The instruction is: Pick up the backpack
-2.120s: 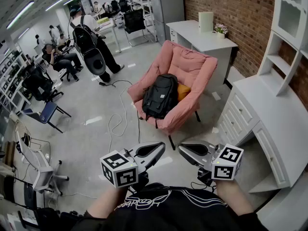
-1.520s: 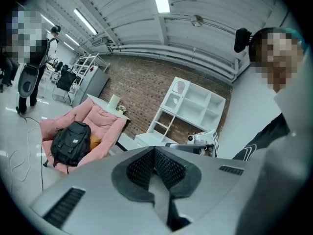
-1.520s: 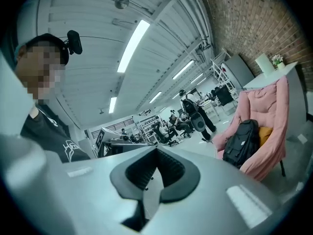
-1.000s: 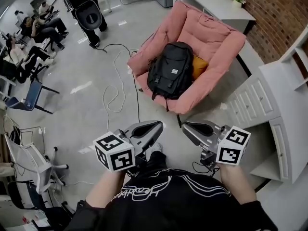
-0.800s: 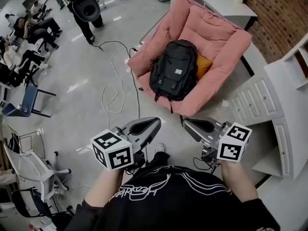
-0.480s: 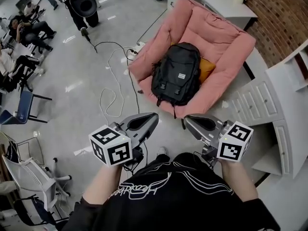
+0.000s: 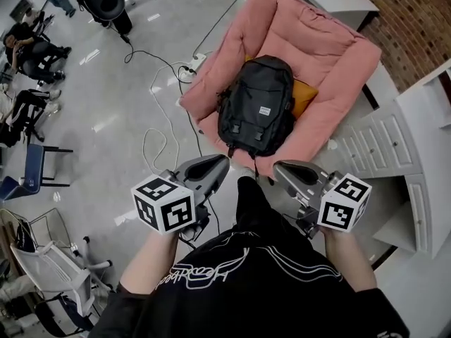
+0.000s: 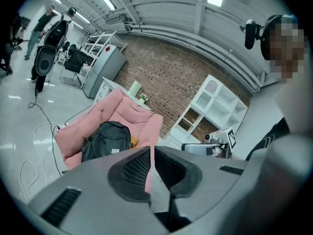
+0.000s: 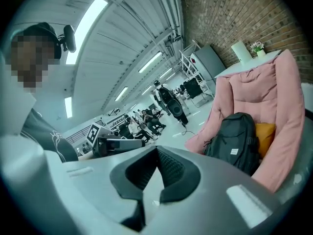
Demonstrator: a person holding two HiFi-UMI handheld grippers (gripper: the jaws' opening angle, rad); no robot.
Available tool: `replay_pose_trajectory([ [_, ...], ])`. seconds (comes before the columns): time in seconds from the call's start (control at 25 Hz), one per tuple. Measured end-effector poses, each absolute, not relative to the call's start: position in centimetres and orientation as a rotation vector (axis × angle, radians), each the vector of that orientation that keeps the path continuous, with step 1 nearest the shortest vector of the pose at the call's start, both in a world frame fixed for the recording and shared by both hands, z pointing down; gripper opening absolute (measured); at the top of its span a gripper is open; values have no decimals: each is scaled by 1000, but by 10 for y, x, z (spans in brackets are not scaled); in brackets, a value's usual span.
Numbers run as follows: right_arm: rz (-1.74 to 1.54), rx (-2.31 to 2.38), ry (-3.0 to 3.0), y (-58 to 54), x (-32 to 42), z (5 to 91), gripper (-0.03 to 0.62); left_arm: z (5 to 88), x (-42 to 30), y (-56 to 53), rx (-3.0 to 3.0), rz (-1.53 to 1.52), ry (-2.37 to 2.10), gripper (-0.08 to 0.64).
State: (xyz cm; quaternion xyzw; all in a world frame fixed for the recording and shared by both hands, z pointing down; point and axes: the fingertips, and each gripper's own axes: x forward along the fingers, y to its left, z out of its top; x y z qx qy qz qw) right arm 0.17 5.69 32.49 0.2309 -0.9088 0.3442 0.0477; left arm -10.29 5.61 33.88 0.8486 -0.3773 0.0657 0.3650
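Note:
A black backpack (image 7: 257,104) leans upright on the seat of a pink armchair (image 7: 324,55), with an orange cushion (image 7: 304,97) behind it. The backpack (image 8: 105,140) also shows in the left gripper view, and the backpack (image 9: 237,141) in the right gripper view. My left gripper (image 7: 224,162) is shut and empty, held in the air short of the chair's front edge, left of the pack's foot. My right gripper (image 7: 277,167) is shut and empty too, just below the chair's front edge on the right. Neither touches the backpack.
Cables (image 7: 165,129) and a power strip (image 7: 190,65) lie on the grey floor left of the chair. White drawers (image 7: 384,143) and a white desk stand right of it by a brick wall (image 7: 416,20). People and office chairs (image 7: 28,160) fill the far left.
Both grippers have come closer to the armchair and sunk a little. The backpack now sits just ahead of the fingertips. Both jaws stayed shut.

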Motion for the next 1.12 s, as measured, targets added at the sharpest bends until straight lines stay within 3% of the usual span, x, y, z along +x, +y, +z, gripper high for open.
replay_pose_trajectory([
  [0.36,1207,791,-2722,-51,21,355,9,377,-100,-40,2103,256,-960,83],
  [0.44,1243,807,-2697,-73,26,364,52,389,-100,-63,2079,287,-966,100],
  [0.8,1308,923,-2550,-149,53,415,135,448,-103,-141,1979,422,-1007,214],
  [1.12,1245,1027,-2379,-197,71,472,178,515,-114,-181,1891,589,-1032,290],
])
